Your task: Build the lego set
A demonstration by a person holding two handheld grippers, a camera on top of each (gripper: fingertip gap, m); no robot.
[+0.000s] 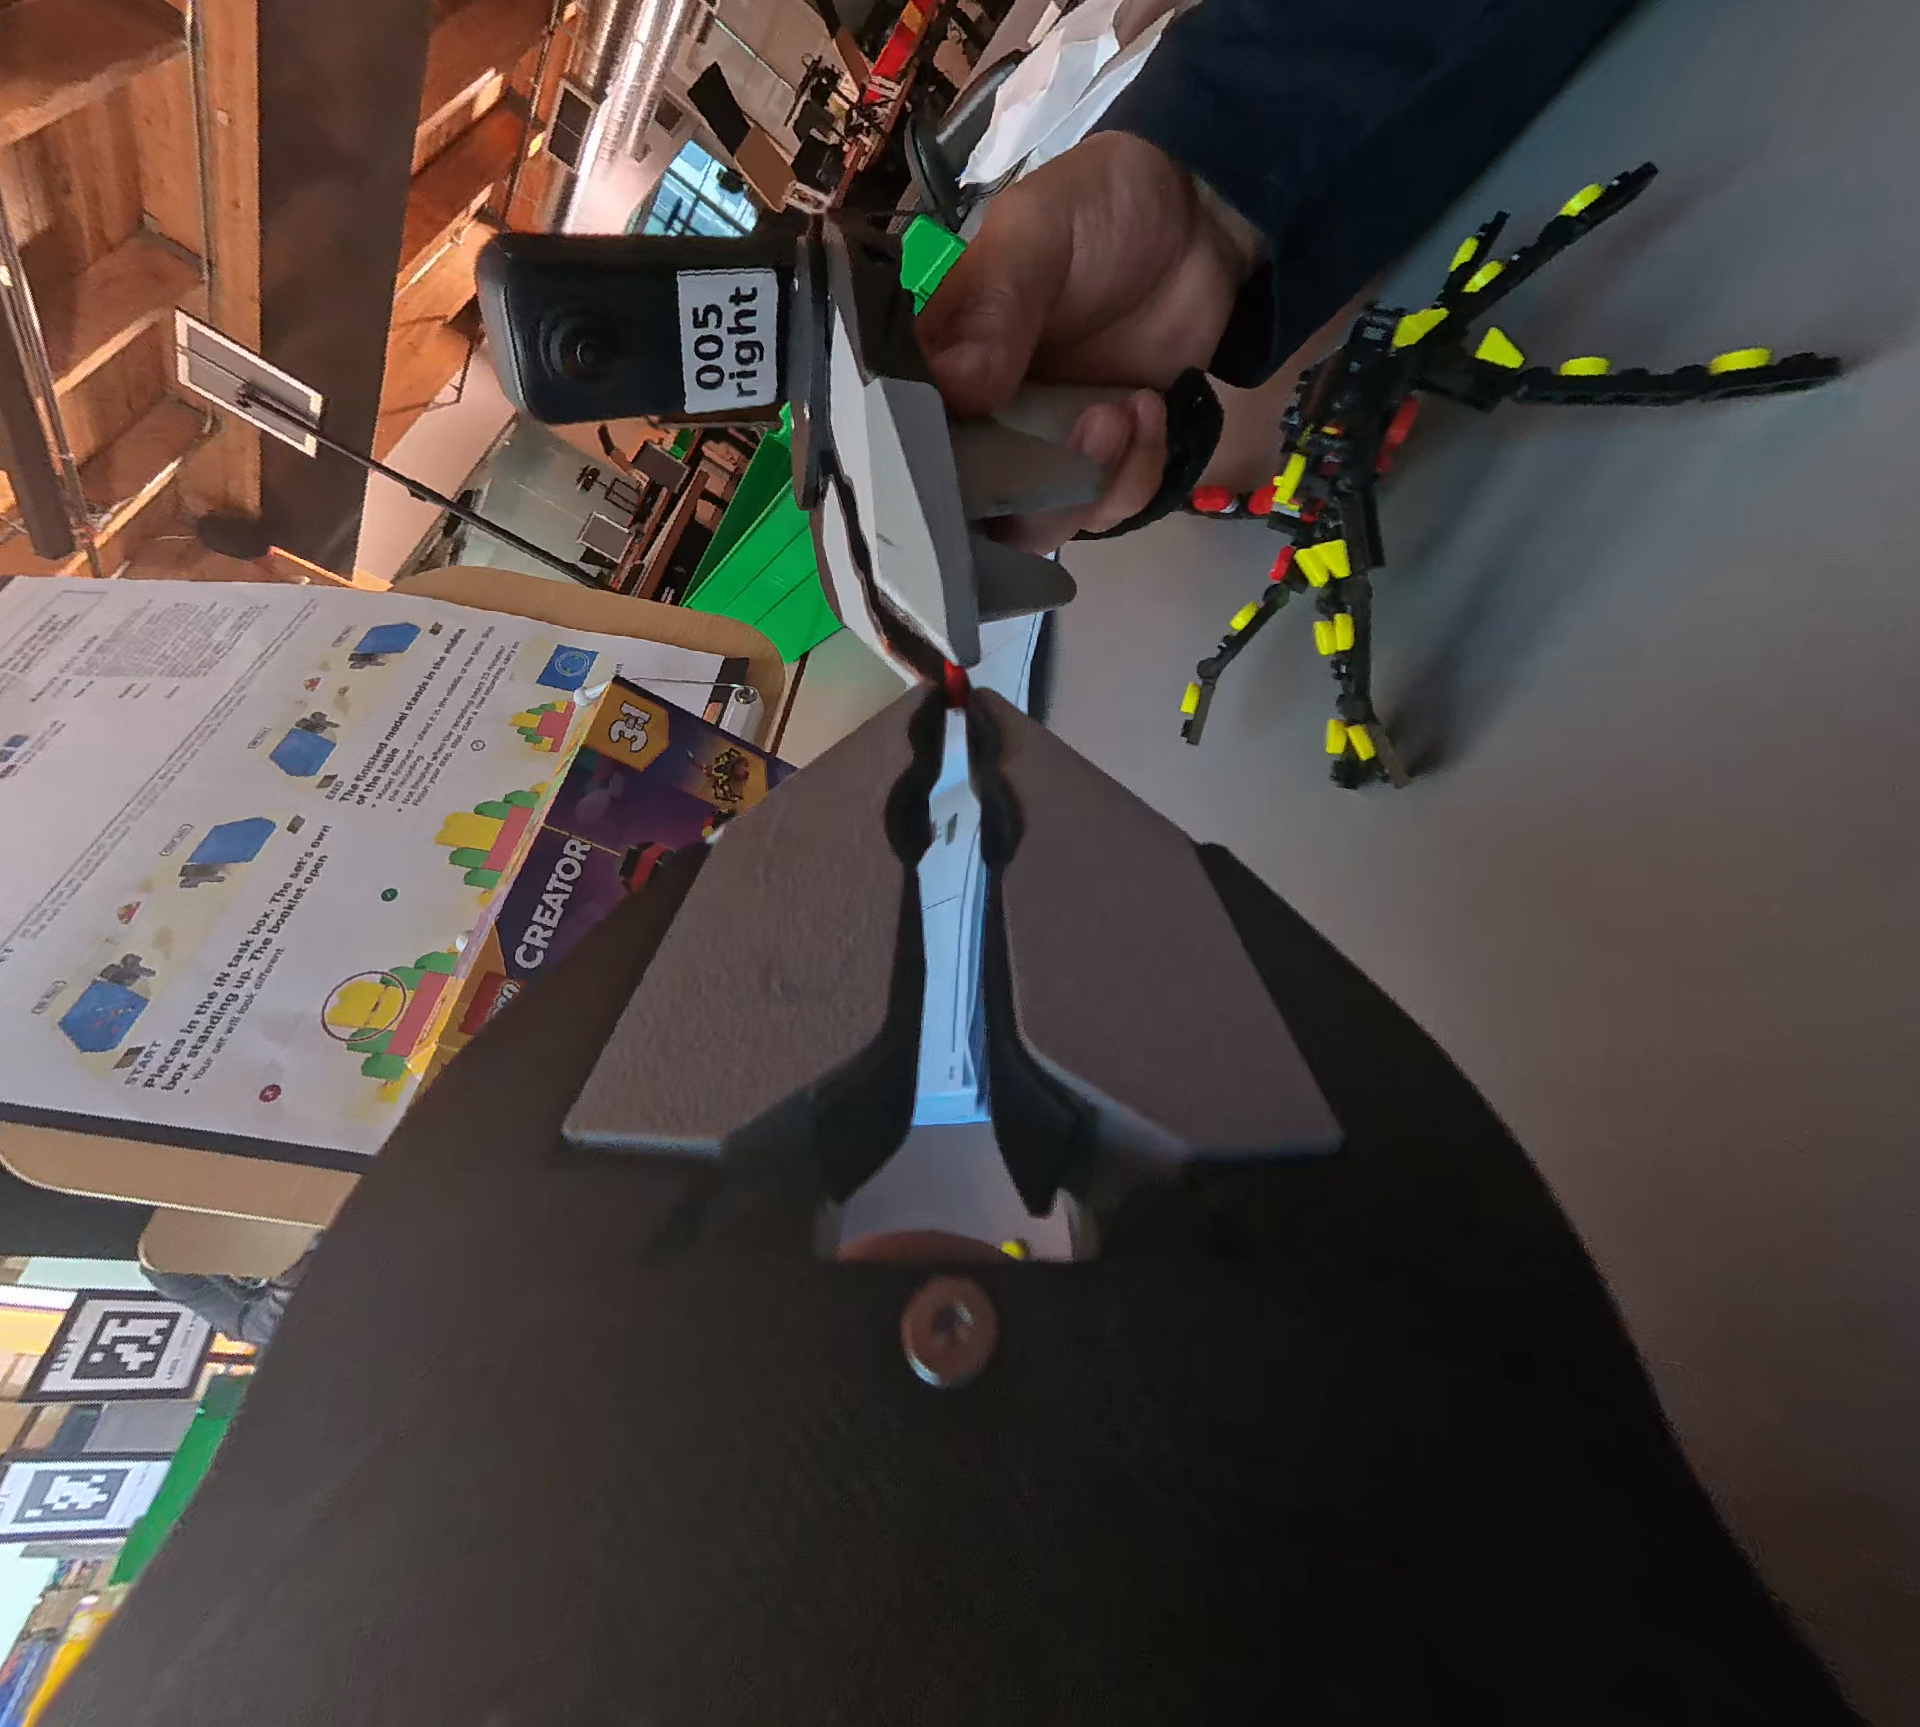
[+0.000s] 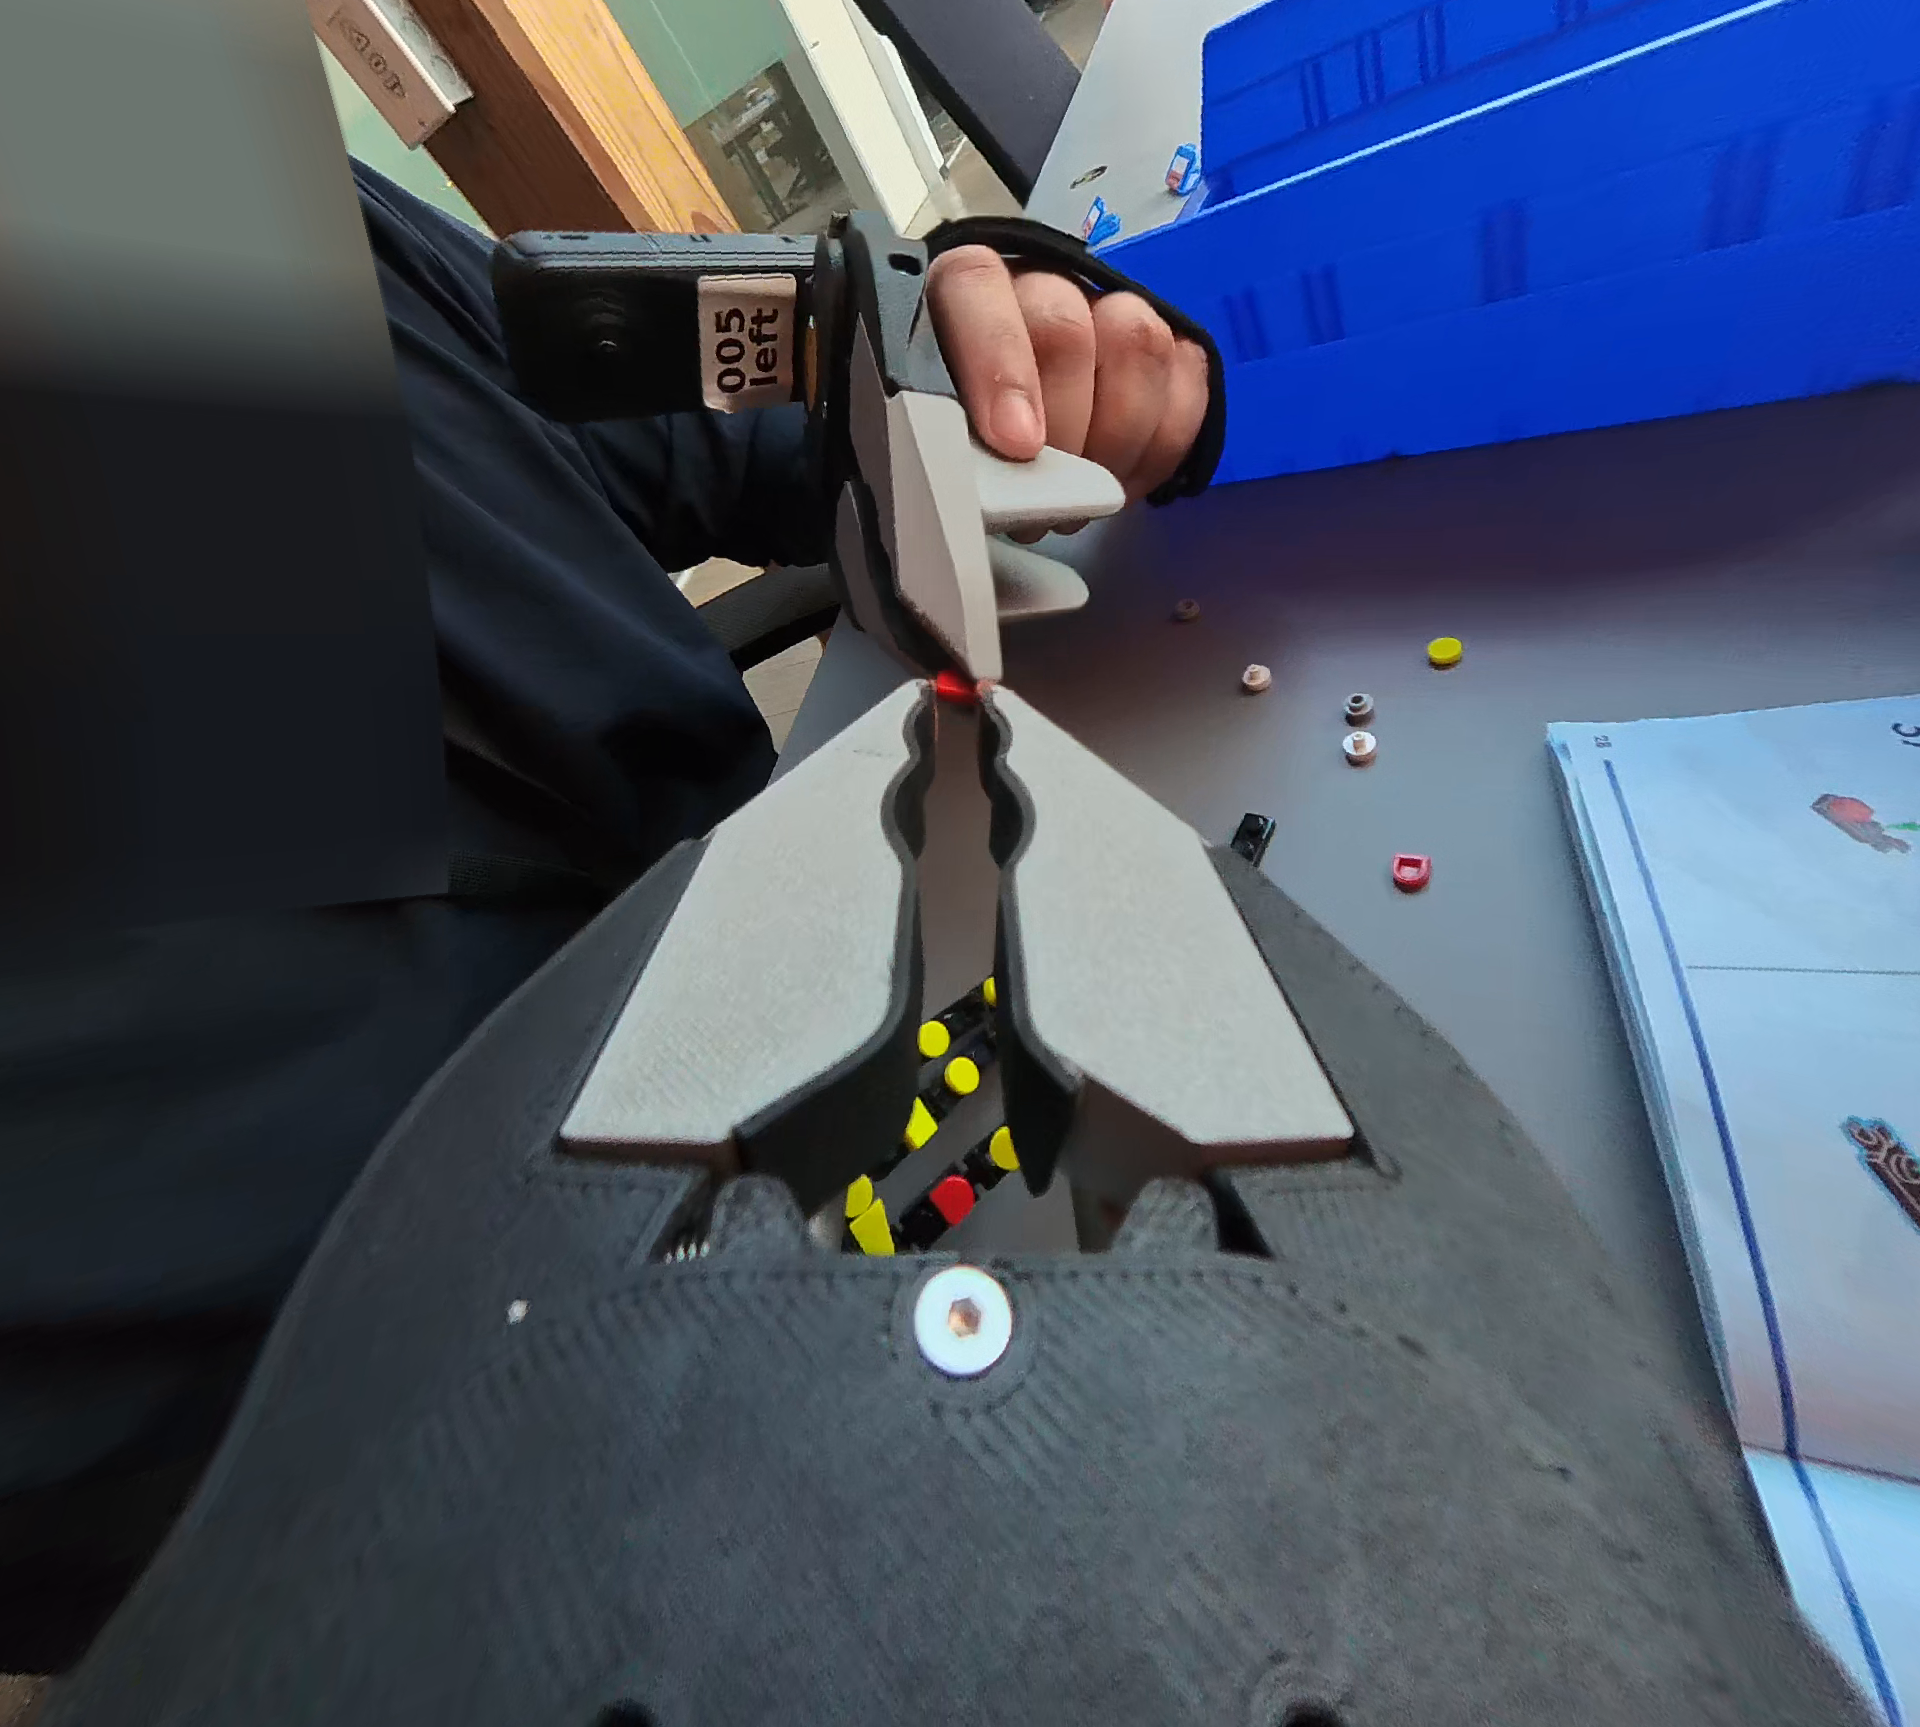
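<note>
A small red piece (image 1: pixel 954 686) is pinched in the air where the two grippers meet tip to tip. My left gripper (image 1: pixel 951 705) is shut on it from below in the left wrist view, and my right gripper (image 1: pixel 952 659) comes down onto it from above. In the right wrist view my right gripper (image 2: pixel 954 696) is shut on the same red piece (image 2: pixel 952 686), with the left gripper (image 2: pixel 962 665) meeting it from above. The black and yellow lego model (image 1: pixel 1340 472) stands on the grey table (image 1: pixel 1558 846). Part of the model (image 2: pixel 945 1116) shows between my right fingers.
Loose pieces lie on the table: a yellow round one (image 2: pixel 1444 651), a tan one (image 2: pixel 1256 678), a red one (image 2: pixel 1411 871). The open booklet (image 2: pixel 1766 1106) lies at the right, blue bins (image 2: pixel 1558 223) behind. The lego box (image 1: pixel 623 856) and a printed sheet (image 1: pixel 260 846) stand at the left. Less than 4 cm separates the two grippers' tips.
</note>
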